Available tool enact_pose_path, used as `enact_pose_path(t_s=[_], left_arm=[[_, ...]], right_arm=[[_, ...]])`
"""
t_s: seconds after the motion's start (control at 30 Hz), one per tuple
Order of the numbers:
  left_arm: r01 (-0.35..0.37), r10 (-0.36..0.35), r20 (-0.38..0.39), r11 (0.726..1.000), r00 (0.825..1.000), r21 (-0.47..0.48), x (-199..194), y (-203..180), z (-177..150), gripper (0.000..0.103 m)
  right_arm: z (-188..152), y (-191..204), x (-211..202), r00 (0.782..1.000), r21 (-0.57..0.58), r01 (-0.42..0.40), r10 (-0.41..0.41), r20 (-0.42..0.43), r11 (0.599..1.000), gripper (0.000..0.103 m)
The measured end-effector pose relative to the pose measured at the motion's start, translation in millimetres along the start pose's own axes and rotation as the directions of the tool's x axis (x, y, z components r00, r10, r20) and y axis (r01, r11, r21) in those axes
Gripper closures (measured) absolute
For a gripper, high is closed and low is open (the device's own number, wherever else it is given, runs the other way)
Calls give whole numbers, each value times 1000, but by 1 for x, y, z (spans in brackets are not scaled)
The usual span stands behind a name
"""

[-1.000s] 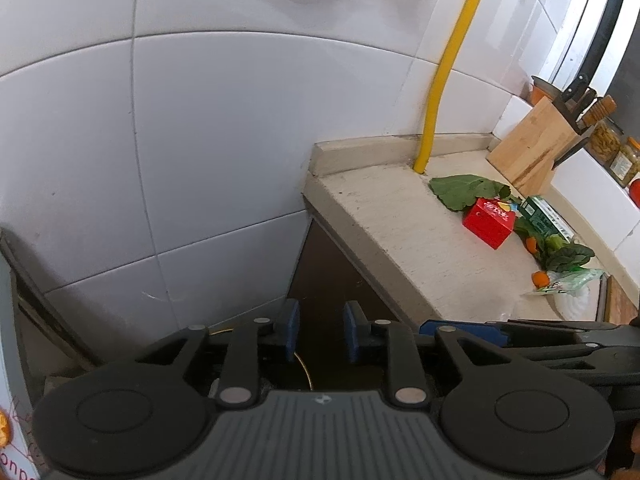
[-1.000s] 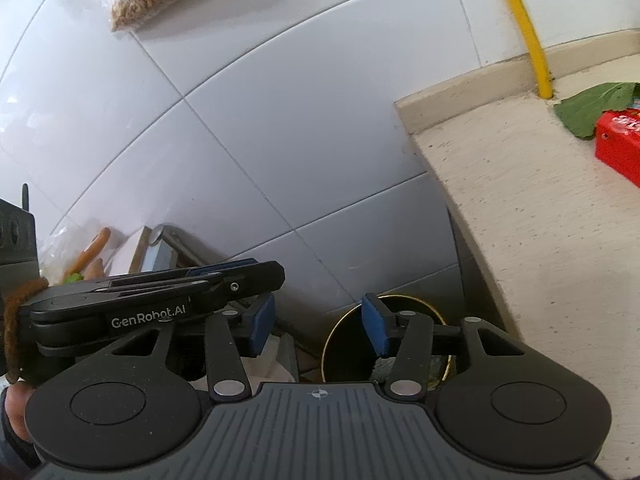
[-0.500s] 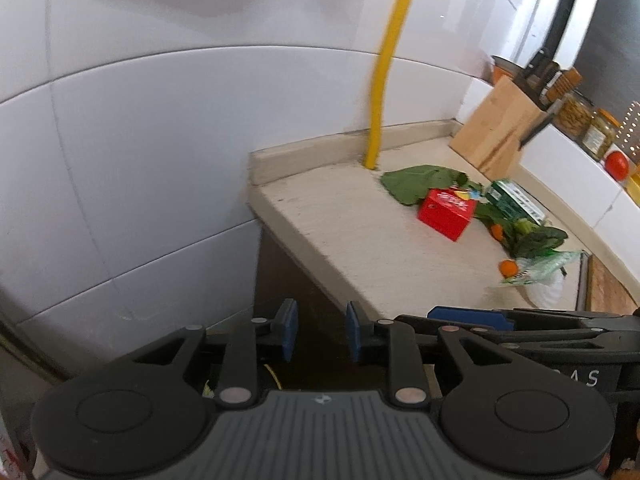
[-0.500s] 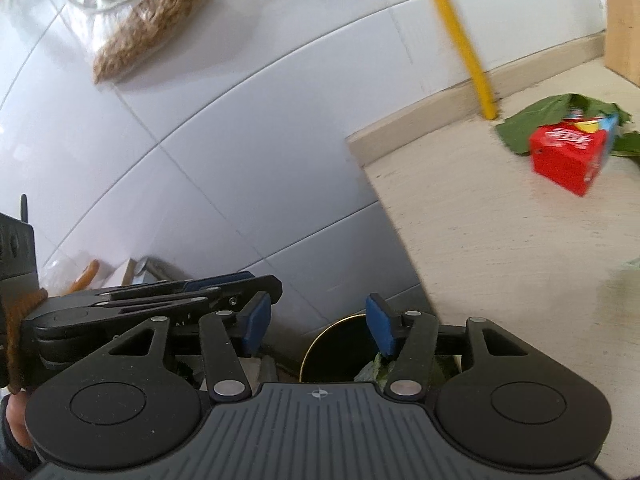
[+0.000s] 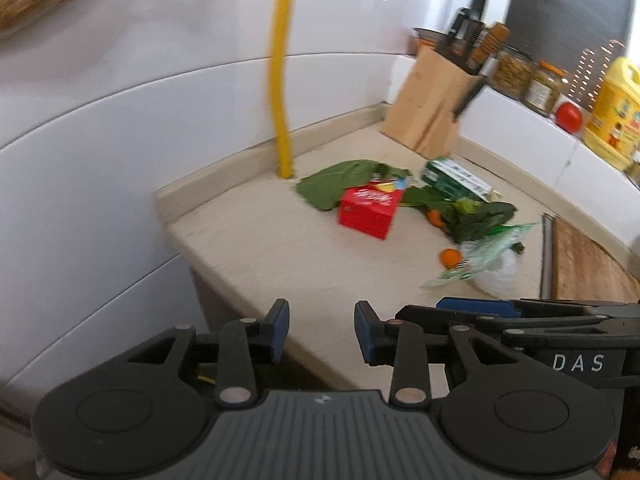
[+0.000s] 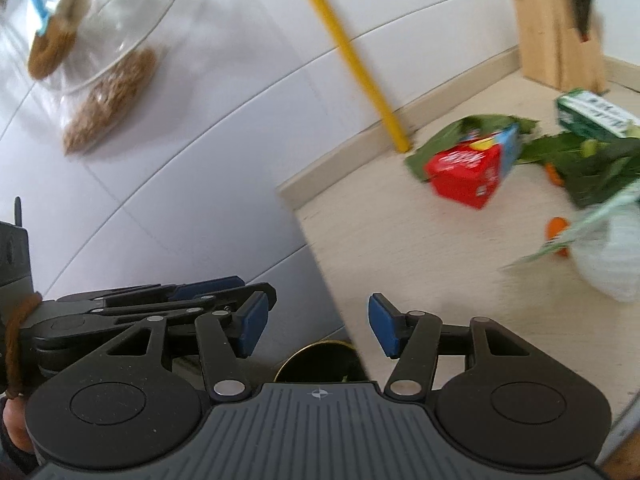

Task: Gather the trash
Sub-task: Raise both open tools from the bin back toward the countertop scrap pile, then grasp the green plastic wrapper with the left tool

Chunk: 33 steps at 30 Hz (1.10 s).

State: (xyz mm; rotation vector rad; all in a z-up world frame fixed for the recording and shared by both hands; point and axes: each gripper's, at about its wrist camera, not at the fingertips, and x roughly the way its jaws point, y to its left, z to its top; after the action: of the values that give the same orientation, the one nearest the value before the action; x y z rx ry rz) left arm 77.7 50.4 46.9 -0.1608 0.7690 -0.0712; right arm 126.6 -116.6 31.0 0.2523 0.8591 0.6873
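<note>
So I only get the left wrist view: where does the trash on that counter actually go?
Observer: The right wrist view shows a round dark bin with a gold rim, low beside the counter end.
Operator: Anything in it yet?
Observer: A scrap of green shows inside; the rest is hidden.
Operator: And that brown blur at my top left?
Observer: Clear bags of brown grain against the tiled wall.

Both wrist views angled down, sharing countertop [image 5: 280, 240] corner, red carton [image 6: 466, 176]
</note>
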Motion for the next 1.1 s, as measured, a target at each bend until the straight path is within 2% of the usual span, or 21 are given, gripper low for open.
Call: enact_pose_path(t_s=[0.27,0.6,0.8,1.1], left_arm=[[83,-80,-26,990,996,116,24,-48,20,71],[167,-155,-73,965,985,202,59,-91,41,71],[209,-189,-106,951,976,230,79,-104,48,70],[251,-223,-146,942,964,222,105,-105,60,70]], right_arm=[[6,-41,-32,993,80,90,-96,75,993,37],[14,-84,-55,972,161,192,-210,107,968,37],[26,-107,-59,956,196,247,-271,110,949,37],[52,-149,-51,937,249,305,-337,95,919,34]])
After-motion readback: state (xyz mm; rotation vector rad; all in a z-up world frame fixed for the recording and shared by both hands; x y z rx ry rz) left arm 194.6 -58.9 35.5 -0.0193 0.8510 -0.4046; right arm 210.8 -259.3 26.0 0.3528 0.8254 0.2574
